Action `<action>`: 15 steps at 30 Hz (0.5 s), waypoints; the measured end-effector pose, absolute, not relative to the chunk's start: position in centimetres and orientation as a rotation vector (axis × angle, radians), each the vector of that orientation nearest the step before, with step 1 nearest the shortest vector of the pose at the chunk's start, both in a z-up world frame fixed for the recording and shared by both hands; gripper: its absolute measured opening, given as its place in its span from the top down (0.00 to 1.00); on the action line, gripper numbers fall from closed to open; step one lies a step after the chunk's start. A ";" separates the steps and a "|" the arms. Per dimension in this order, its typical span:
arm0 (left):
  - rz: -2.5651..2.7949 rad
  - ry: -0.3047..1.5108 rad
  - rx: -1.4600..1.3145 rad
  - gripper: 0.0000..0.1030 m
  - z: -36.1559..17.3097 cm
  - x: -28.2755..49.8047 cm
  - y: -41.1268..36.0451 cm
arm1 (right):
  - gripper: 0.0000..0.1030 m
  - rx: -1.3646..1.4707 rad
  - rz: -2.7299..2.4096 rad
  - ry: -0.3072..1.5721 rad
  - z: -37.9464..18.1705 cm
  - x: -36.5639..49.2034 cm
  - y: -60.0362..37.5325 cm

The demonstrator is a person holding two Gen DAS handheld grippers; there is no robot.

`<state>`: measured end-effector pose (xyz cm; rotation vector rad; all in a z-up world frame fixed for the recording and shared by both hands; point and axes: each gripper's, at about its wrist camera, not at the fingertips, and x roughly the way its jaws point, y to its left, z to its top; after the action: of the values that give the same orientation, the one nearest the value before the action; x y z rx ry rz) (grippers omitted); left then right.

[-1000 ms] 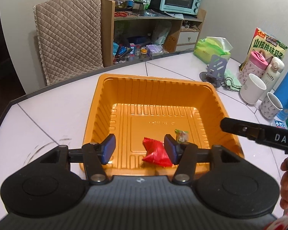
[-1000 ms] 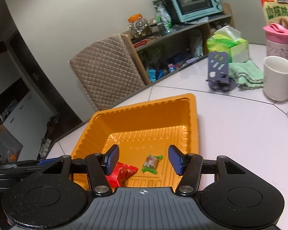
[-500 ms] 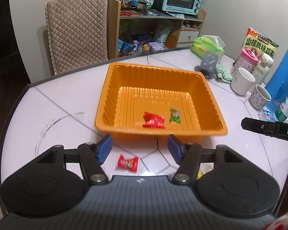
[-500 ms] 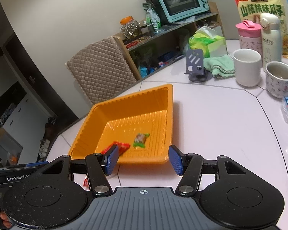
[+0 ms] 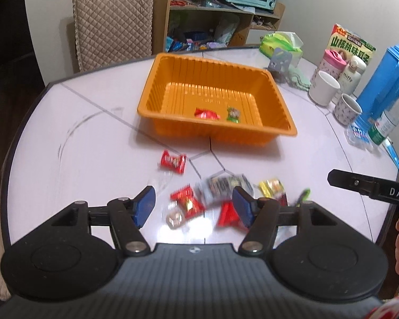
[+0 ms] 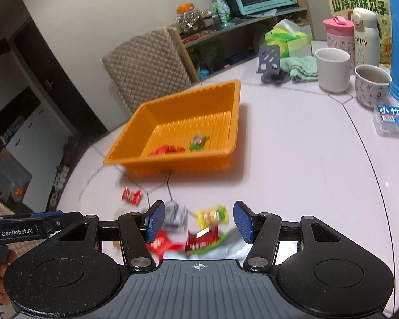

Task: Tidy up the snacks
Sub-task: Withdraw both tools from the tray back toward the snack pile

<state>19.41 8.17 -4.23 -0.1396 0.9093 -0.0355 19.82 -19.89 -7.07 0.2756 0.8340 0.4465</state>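
An orange tray (image 5: 146,106) stands mid-table and holds a red packet (image 5: 206,113) and a green-wrapped candy (image 5: 233,114). In front of the tray a red packet (image 5: 173,161) lies alone. Nearer to me is a loose pile: a red packet (image 5: 187,202), a silvery dark packet (image 5: 220,186), a yellow packet (image 5: 271,187) and a round candy (image 5: 175,219). My left gripper (image 5: 192,203) hovers open above this pile, holding nothing. My right gripper (image 6: 199,219) is open over the yellow packet (image 6: 212,216) and a dark red packet (image 6: 202,242), also holding nothing. The tray (image 6: 173,101) lies ahead of it.
Along the right of the table stand a white mug (image 5: 324,87), a patterned cup (image 5: 348,108), a blue jug (image 5: 385,79), a water bottle (image 5: 388,122) and a pink tumbler (image 5: 332,62). A tissue pack (image 5: 282,42) and phone stand (image 5: 279,63) sit behind the tray. A quilted chair (image 5: 111,18) is beyond the table.
Both grippers have drawn back from over the tray toward the near edge of the table. The loose snacks in front of the tray have come into view. The left jaws stand a little wider.
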 end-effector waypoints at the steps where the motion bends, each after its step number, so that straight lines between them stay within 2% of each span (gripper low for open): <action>1: -0.036 0.914 -0.141 0.40 -4.3 18.9 8.1 | 0.44 0.273 0.450 0.842 -7.2 19.4 -19.9; 15: -0.039 0.967 -0.144 0.40 -5.4 13.9 6.8 | 0.44 0.225 0.481 0.896 -8.3 15.2 -19.4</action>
<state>13.94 6.79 -5.40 -0.1437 0.9665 -0.0392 15.16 -19.38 -8.28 0.2250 0.8956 0.4810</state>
